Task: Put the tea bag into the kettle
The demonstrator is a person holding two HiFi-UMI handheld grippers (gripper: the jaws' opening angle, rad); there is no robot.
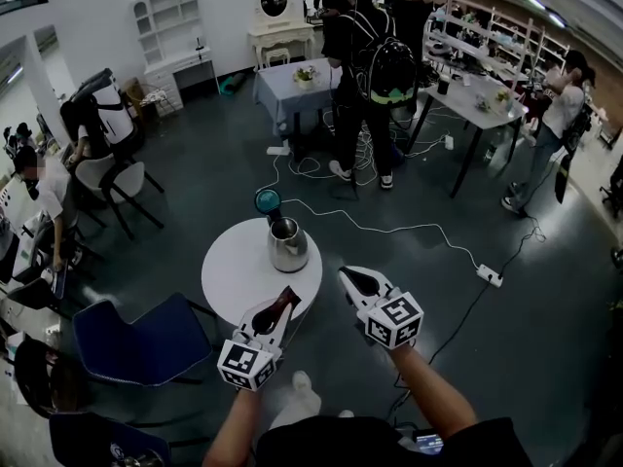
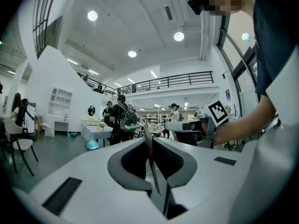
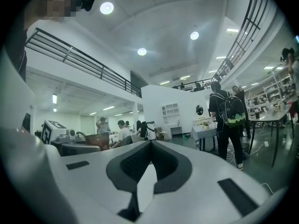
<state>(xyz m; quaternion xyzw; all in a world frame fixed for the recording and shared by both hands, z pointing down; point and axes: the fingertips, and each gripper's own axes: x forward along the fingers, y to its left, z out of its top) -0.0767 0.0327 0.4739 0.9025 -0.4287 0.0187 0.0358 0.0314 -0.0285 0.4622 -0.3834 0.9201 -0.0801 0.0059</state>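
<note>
My left claw (image 1: 279, 309) is clamped on the tea bag (image 2: 150, 149), near the kettle (image 1: 288, 245) but not yet over it. My right claw (image 1: 351, 278) is pressed together, empty. Next I should carry the bag over the kettle's mouth.

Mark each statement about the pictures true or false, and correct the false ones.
1. The left gripper has its jaws shut on the tea bag. True.
2. The tea bag already lies inside the kettle. False: it is between the left gripper's jaws, short of the kettle.
3. The kettle stands on a round white table. True.
4. The right gripper grips the kettle's handle. False: its jaws are together on nothing, and it is apart from the kettle.
</note>
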